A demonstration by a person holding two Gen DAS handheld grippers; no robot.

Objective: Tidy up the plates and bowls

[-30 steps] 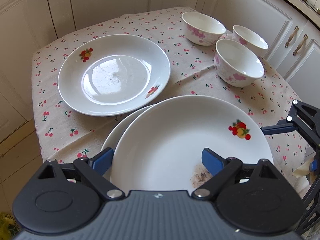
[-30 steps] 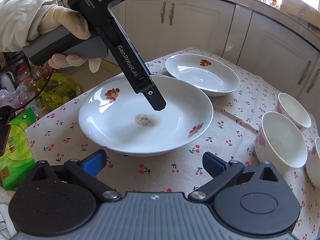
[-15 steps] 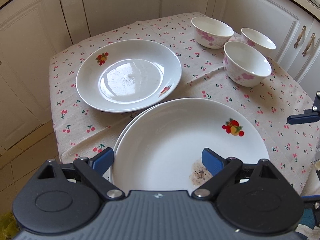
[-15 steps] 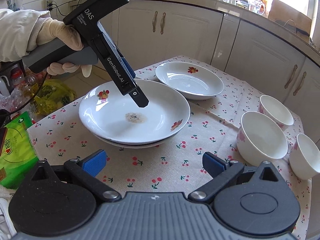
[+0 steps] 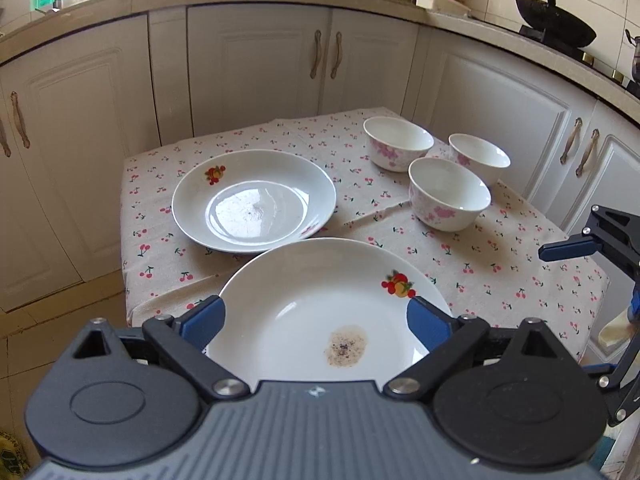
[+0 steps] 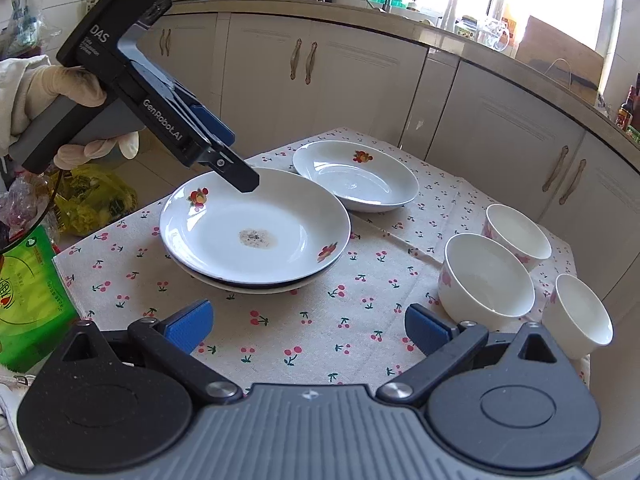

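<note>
Although two plates are already stacked near the front edge of the table (image 6: 352, 340), the work is not finished. The top plate (image 6: 256, 228) carries a small brown stain in its middle and lies on a second plate (image 6: 248, 286), of which only the rim shows. A third plate (image 6: 356, 176) lies alone just behind the stack, and three bowls (image 6: 486, 276) stand together on the right side of the cherry-pattern tablecloth (image 5: 480, 248), well apart from the plates.

The left gripper (image 5: 316, 316) hangs above the near rim of the top plate. Its jaws are opening and are already wide, and they hold nothing; the plate is only seen below them. The right gripper (image 6: 308, 326) is above the bare cloth at the front, with its jaws also wide apart and empty.

I judge that the plates and bowls are glazed ceramic: stiff, rather heavy for their thinness, smooth and slippery, and easy to chip or break if they knock together. A plate is best taken at its rim, with one jaw above and one below the edge, and lifted level. A bowl is best taken across its wall at the rim, one jaw inside and one outside. Both should be set down slowly.
</note>
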